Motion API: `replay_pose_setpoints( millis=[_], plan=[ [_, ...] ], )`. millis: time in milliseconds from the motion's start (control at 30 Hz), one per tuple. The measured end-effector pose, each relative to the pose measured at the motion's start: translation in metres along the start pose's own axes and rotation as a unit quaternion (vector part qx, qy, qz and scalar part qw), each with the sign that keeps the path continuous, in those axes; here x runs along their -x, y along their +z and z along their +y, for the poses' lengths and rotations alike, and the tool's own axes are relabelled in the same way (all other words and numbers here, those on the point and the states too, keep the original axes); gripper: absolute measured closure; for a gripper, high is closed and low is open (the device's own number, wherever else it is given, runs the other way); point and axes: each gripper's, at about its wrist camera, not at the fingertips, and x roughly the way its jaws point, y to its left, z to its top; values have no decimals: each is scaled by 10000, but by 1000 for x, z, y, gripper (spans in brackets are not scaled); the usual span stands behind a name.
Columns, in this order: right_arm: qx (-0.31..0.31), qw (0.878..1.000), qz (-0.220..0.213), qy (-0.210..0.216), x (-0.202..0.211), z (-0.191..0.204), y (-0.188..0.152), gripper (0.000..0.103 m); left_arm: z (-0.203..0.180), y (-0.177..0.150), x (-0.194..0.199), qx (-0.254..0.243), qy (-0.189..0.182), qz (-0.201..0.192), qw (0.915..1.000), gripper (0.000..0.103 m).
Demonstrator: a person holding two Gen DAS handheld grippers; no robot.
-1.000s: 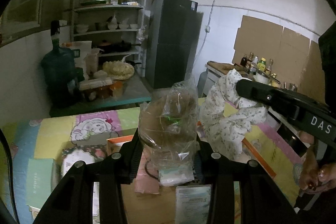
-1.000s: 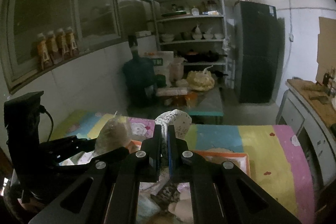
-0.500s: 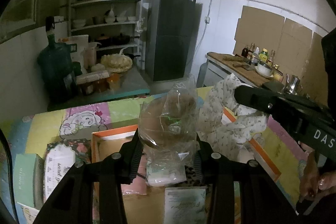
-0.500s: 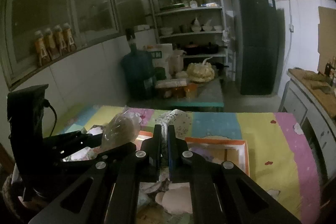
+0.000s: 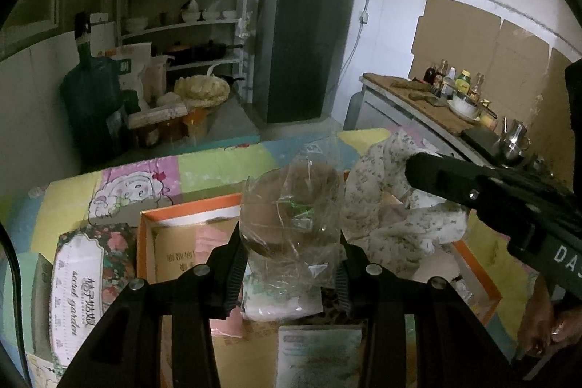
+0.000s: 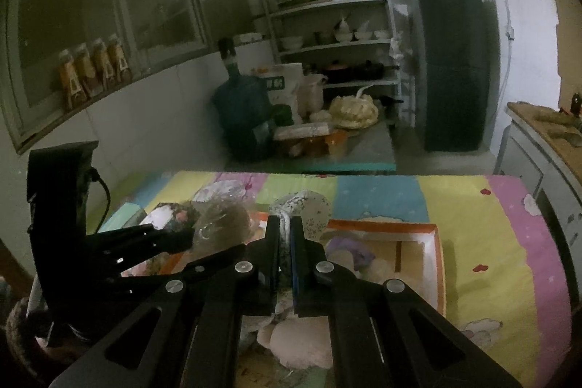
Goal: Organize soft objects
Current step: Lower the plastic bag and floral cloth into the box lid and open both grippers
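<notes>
Left wrist view: my left gripper [image 5: 291, 264] is clamped on a clear plastic bag [image 5: 291, 220] with something brown inside, hanging over the orange box [image 5: 145, 224] on the patchwork cloth [image 5: 218, 166]. Risk: the film is slick and crumpled, so the bag may slide out of the pads or snag the box wall if I lower off-centre. Against the earlier frame, the box and the floral carton [image 5: 80, 275] fill more of the view; I have come down toward them. Right wrist view: my right gripper [image 6: 285, 242] is pinched tight on the floral cloth [image 6: 309, 210], above the orange box [image 6: 440, 264]. Risk: the loose trailing cloth may drape over the rim. The box interior shows fuller than before; this hand has sunk too.
</notes>
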Motion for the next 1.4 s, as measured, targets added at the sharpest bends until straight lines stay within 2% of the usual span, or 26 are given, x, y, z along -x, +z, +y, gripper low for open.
replay_pose_setpoints(
  millis=[367,933,1233,1333,1400],
  plan=[
    [-141,9997,194,100,-16,-11,-13,98,3,-11,-27,105,-25,411,9991,61],
    [-307,9988,313,230,-30,-25,-20,97,-1,-14,-44,68,62,707,9975,60],
    [-314,9989,287,218,-31,-26,-21,93,-5,-15,-45,6,129,739,9972,55],
    [-291,9990,275,196,-31,-27,-22,89,-5,-15,-45,3,131,737,9972,55],
    [-304,9991,255,167,-30,-27,-21,72,-5,-15,-45,16,128,723,9973,53]
  ],
)
